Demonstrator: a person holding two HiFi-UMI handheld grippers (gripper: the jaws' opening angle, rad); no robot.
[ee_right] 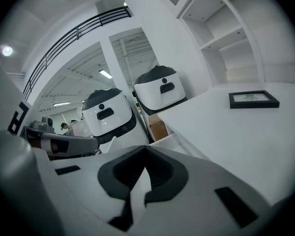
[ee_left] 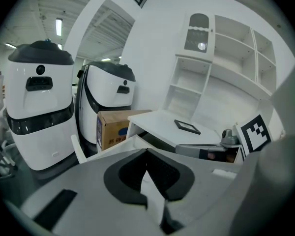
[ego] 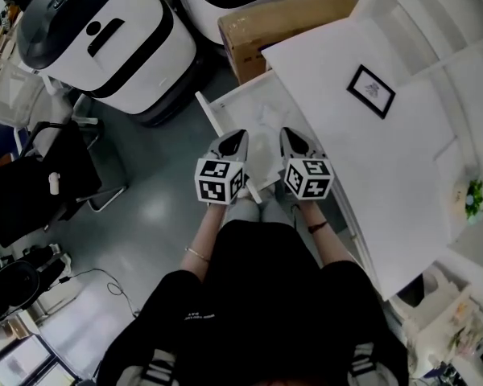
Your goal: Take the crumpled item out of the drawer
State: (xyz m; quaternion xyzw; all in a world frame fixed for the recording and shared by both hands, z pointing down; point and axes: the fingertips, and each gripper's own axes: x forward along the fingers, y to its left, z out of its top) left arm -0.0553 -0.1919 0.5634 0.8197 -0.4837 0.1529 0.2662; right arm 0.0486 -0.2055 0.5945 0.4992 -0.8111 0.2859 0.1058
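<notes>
A white drawer (ego: 225, 107) stands pulled out from the white desk (ego: 370, 167), just ahead of both grippers. On its floor a pale, wrinkled patch (ego: 266, 119) shows faintly; its shape is too washed out to tell. My left gripper (ego: 235, 137) and right gripper (ego: 294, 137) hover side by side over the drawer's near end, both pointing forward. Both are shut, with the dark pads meeting and nothing between them. The left gripper (ee_left: 147, 155) view catches the drawer's rim (ee_left: 81, 150), and the right gripper (ee_right: 146, 152) view shows the drawer's corner (ee_right: 173, 140).
Two big white-and-black machines (ego: 105, 39) stand on the floor beyond the drawer, with a cardboard box (ego: 286, 22) beside them. A black-framed picture (ego: 370, 91) lies on the desk. A black chair (ego: 32, 187) is at the left, and a small plant (ego: 473, 198) at the right.
</notes>
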